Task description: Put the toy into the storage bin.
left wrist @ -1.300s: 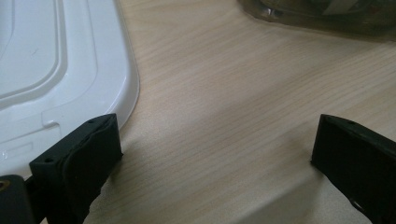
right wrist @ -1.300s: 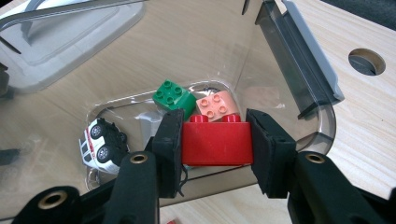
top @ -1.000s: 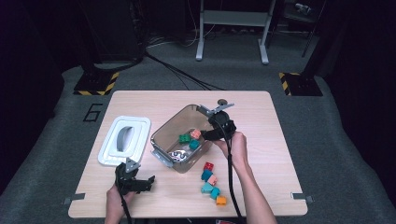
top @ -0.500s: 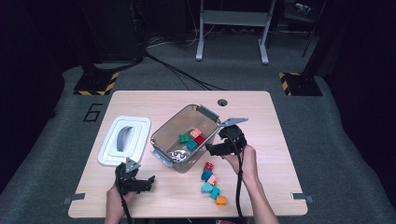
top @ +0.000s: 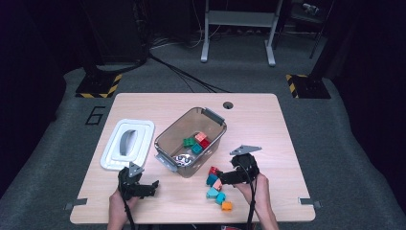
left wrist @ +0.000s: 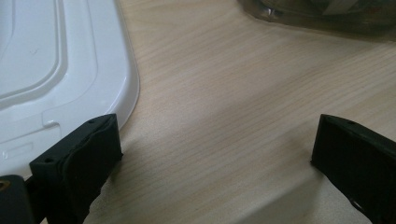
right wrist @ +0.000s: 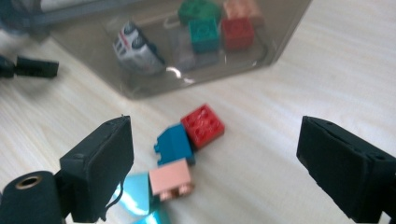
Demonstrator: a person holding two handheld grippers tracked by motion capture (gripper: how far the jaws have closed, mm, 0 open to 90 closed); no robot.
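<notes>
A clear grey bin (top: 215,125) stands mid-table holding green, teal, red and pink bricks (top: 197,142) and a small toy car (right wrist: 137,47). Loose bricks lie in front of it: a red brick (right wrist: 202,124), a blue brick (right wrist: 174,143), a pink brick (right wrist: 170,177), teal ones (top: 213,193) and an orange one (top: 227,206). My right gripper (top: 225,177) hangs open just right of this cluster, jaws wide apart with nothing between them. My left gripper (top: 151,187) rests open near the front left edge, beside the white lid (left wrist: 56,70), empty.
The white lid (top: 128,143) with its grey handle lies left of the bin. A cable hole (top: 228,105) sits at the table's far side. Bare wood stretches along the right side and far edge. Black stands and cables occupy the floor beyond.
My right gripper has drawn back from above the bin toward the front, coming down beside the loose bricks. The left gripper has stayed put.
</notes>
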